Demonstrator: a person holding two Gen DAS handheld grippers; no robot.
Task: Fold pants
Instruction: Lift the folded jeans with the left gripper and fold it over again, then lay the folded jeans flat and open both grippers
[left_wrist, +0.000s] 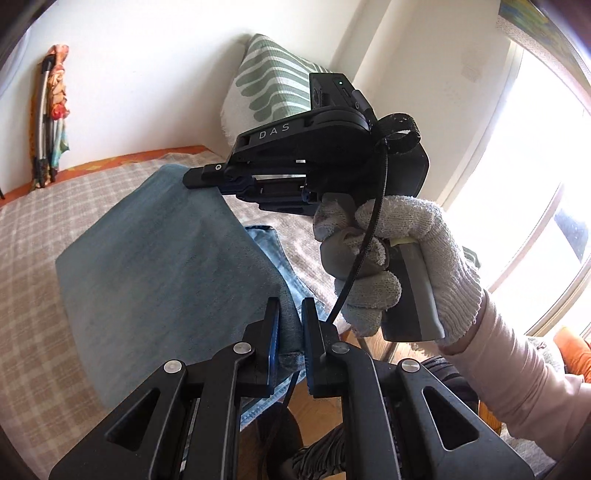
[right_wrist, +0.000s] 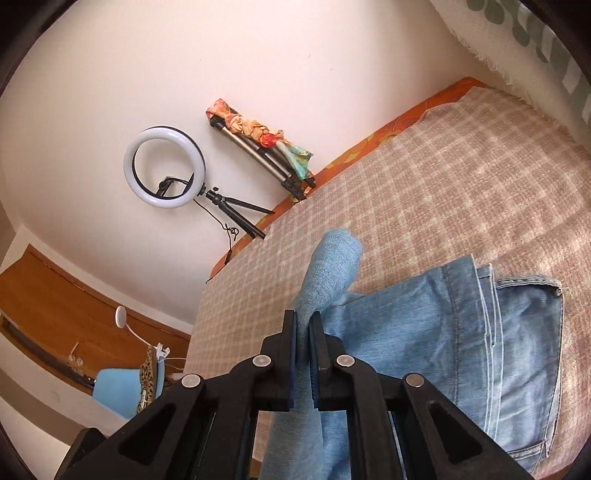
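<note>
left claw pinching pants edge, right claw likewise

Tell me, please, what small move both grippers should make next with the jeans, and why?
Probably carry the raised fold forward and lower it. The left gripper and right gripper each pinch the jeans, holding an edge up while the rest lies on the checked blanket.

Your right hand wears a white knit glove and pale pink sleeve. Your black right gripper, marked "DAS", trails a black cable beside that glove; silver screws stud your left gripper.
</note>
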